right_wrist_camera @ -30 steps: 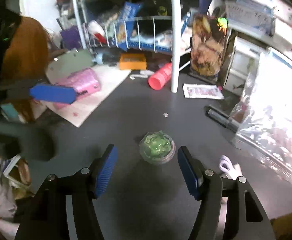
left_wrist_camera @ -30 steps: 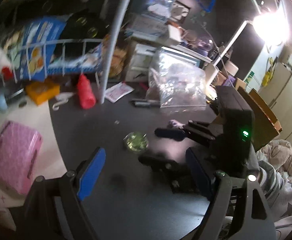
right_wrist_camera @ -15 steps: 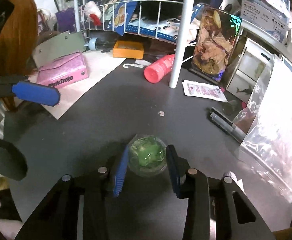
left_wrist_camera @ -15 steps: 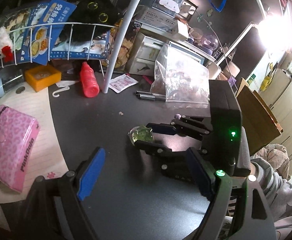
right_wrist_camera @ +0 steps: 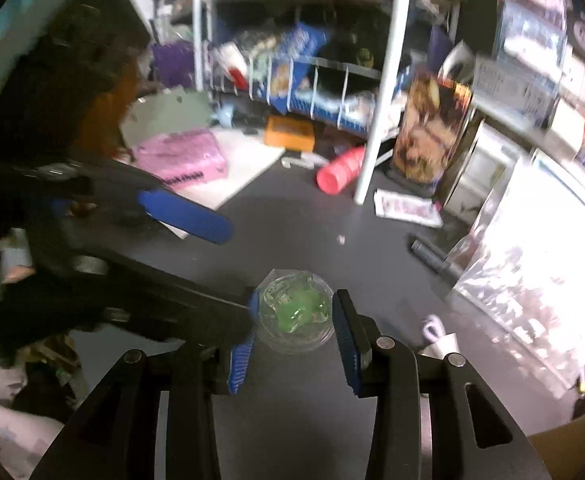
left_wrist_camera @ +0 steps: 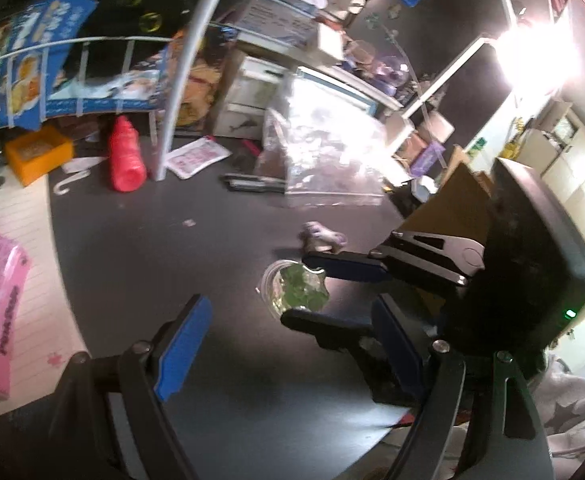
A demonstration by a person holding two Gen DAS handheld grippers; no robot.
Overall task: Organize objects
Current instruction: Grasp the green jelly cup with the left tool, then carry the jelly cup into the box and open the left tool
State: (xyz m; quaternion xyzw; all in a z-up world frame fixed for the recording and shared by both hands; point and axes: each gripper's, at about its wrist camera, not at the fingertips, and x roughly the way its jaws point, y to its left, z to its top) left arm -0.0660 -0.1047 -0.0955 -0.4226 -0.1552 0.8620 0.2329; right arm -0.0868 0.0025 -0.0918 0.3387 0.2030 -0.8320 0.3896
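Capsule [right_wrist_camera: 295,316], a clear round plastic dome with glossy green slime inside, sits clamped between the blue ribbed pads of the right tongs [right_wrist_camera: 296,320], above the matte dark tabletop [right_wrist_camera: 292,224]. Left tongs [left_wrist_camera: 292,344] stand wide and empty at its 9 o'clock. A crinkled clear bag [right_wrist_camera: 532,272] lies at 3 o'clock, a red bottle [right_wrist_camera: 338,174] and white pole [right_wrist_camera: 380,112] at 12.

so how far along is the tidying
Barely begun. In hand: the right claw is shut on the clear capsule with the green toy; the left claw is open and empty. Left: red bottle, pens, pink pack, all loose on the desk.
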